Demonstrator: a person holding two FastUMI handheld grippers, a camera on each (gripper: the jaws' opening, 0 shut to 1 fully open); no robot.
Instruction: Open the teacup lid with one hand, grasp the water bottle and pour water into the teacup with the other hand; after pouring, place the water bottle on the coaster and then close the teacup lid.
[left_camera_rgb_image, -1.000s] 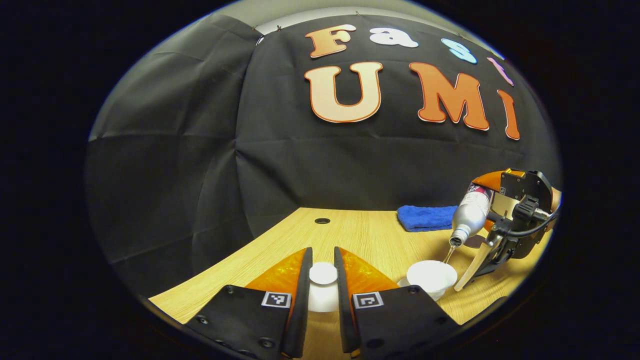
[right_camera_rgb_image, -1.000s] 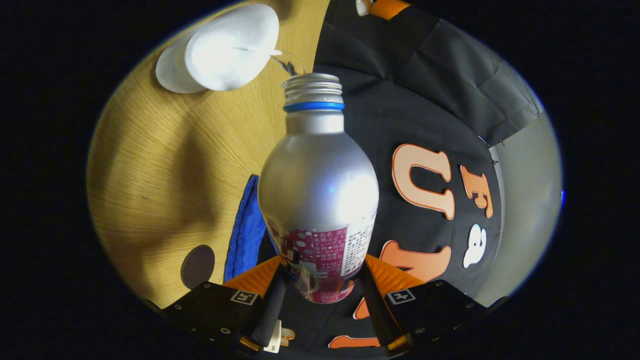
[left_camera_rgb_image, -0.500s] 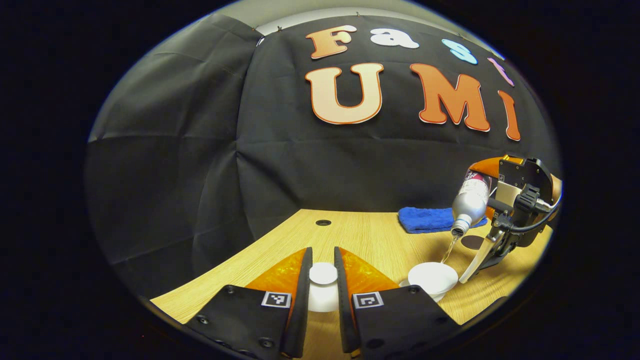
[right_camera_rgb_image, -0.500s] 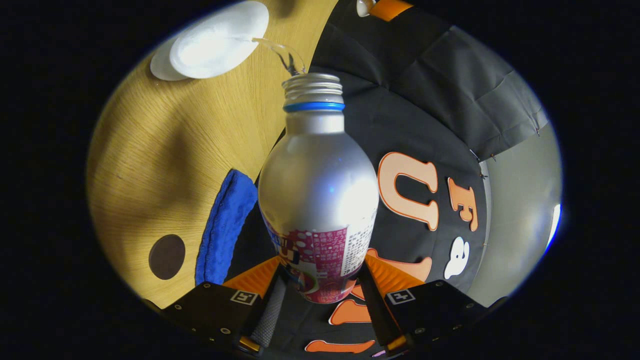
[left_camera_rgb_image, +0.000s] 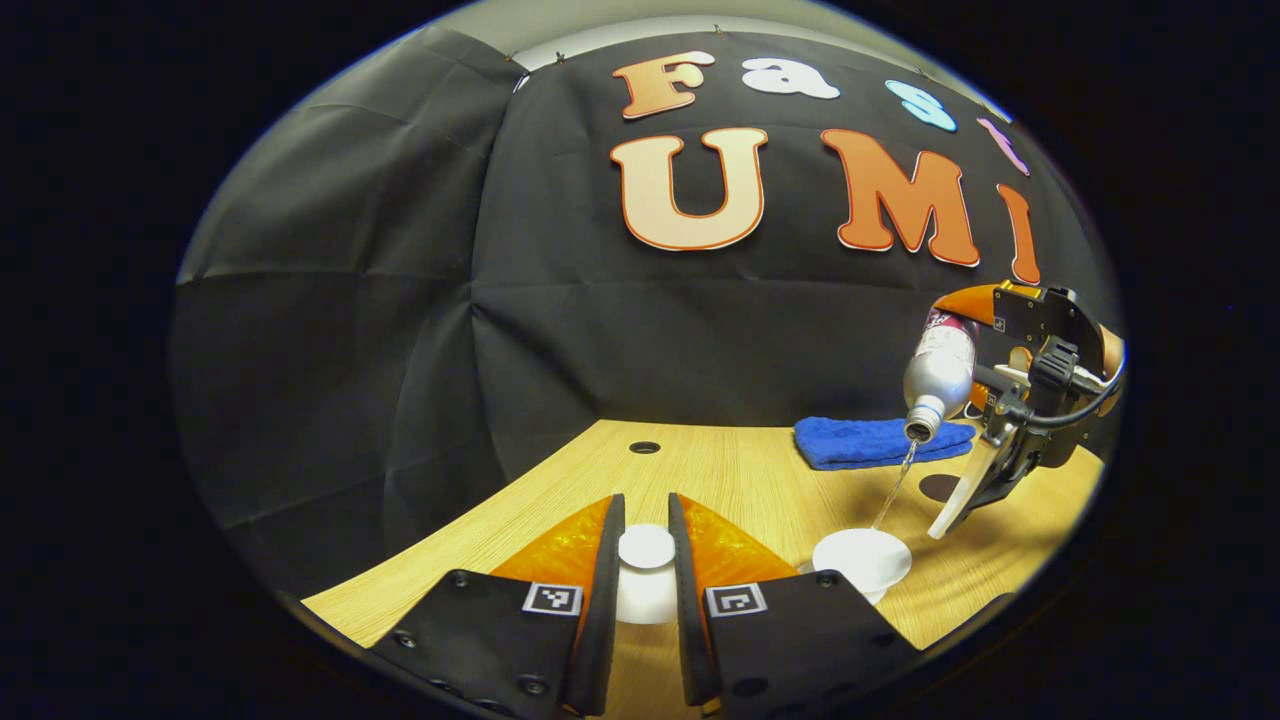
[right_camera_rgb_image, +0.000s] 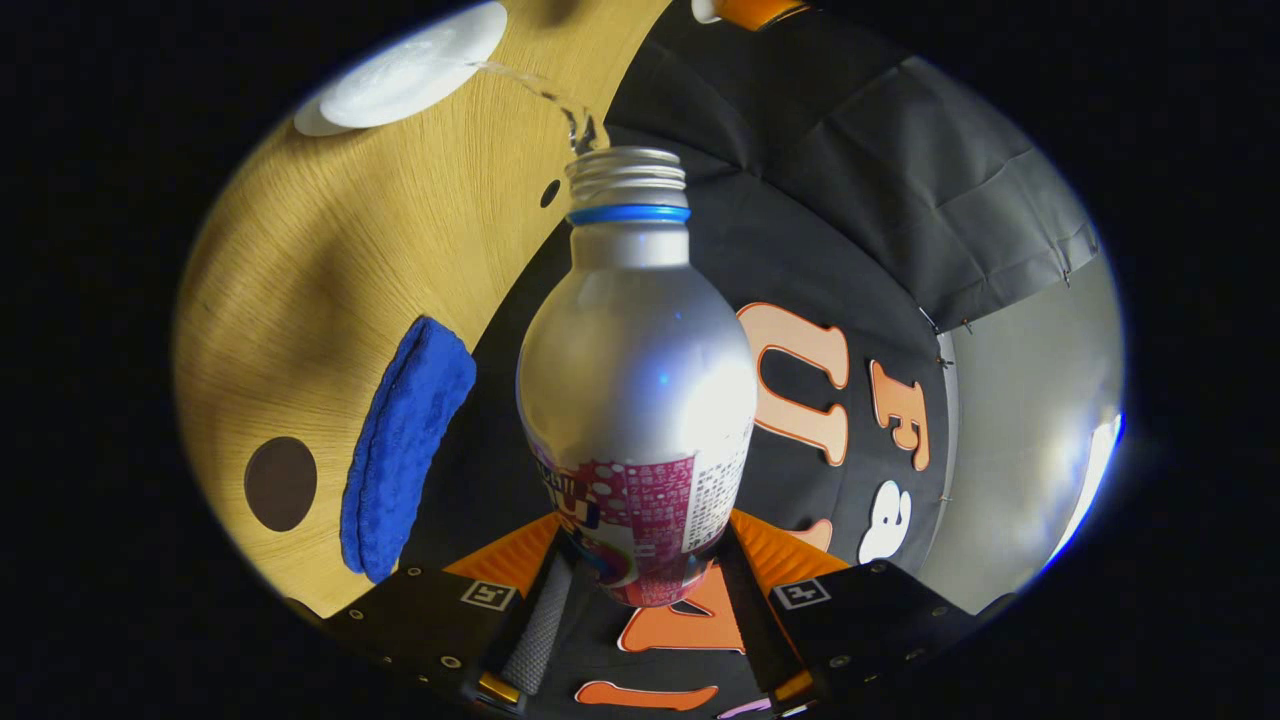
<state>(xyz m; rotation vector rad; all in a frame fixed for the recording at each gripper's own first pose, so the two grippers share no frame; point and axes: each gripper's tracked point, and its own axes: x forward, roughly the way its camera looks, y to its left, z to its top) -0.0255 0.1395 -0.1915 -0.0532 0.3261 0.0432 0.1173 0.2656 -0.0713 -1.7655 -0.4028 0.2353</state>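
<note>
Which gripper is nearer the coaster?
Right. The right gripper holds the bottle tilted in the air just above the coaster. The left gripper, clamping the lid, sits beyond the teacup.

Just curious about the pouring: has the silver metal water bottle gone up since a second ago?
Yes. The silver metal water bottle has risen: its mouth now sits level with the blue folded cloth, farther above the white teacup.

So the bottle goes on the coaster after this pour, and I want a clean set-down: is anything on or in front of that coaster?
Nothing visible sits on the brown coaster. The blue cloth lies beside it on the table, apart from it, so it only borders the path of the water bottle.
</note>
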